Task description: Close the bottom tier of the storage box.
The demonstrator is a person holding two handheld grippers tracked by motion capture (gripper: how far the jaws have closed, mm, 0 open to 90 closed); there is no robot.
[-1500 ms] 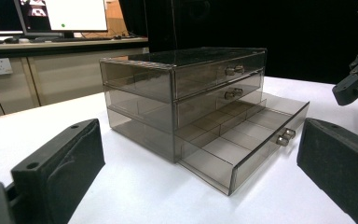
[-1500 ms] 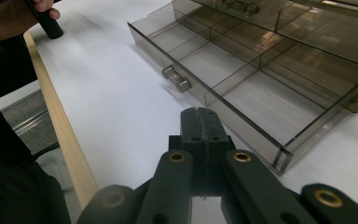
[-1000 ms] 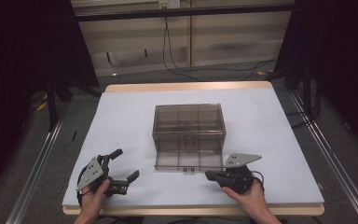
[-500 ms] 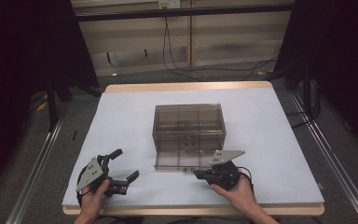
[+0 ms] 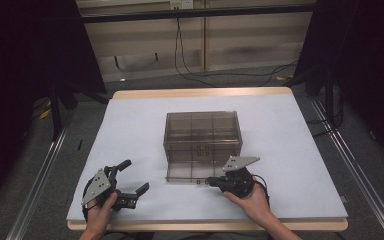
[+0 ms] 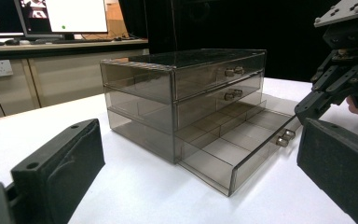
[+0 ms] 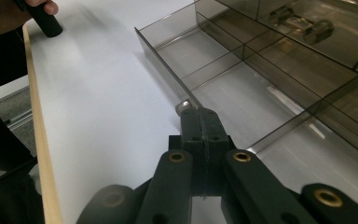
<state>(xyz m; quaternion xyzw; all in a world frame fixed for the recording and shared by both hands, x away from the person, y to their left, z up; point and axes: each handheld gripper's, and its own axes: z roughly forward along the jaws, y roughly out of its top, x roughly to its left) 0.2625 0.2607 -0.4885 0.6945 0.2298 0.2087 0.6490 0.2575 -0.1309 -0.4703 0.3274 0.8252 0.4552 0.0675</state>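
A rectangular table with a white top [image 5: 290, 130] and pale wooden edge carries a smoky transparent plastic three-drawer cabinet [image 5: 202, 131] near its middle, its bottom drawer [image 5: 192, 172] pulled out over the surface.

We see bare white table [image 5: 130, 130] at frame left and right of the smoky drawer cabinet [image 5: 203, 131]; its pulled-out bottom drawer [image 5: 192, 172] blocks the lower centre strip.

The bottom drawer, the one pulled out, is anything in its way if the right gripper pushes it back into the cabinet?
Nothing visible. The bottom drawer looks bare in its compartments, and the cabinet slot behind it appears clear. The right gripper, shut, sits at the drawer's knob; the left gripper is off to the side.
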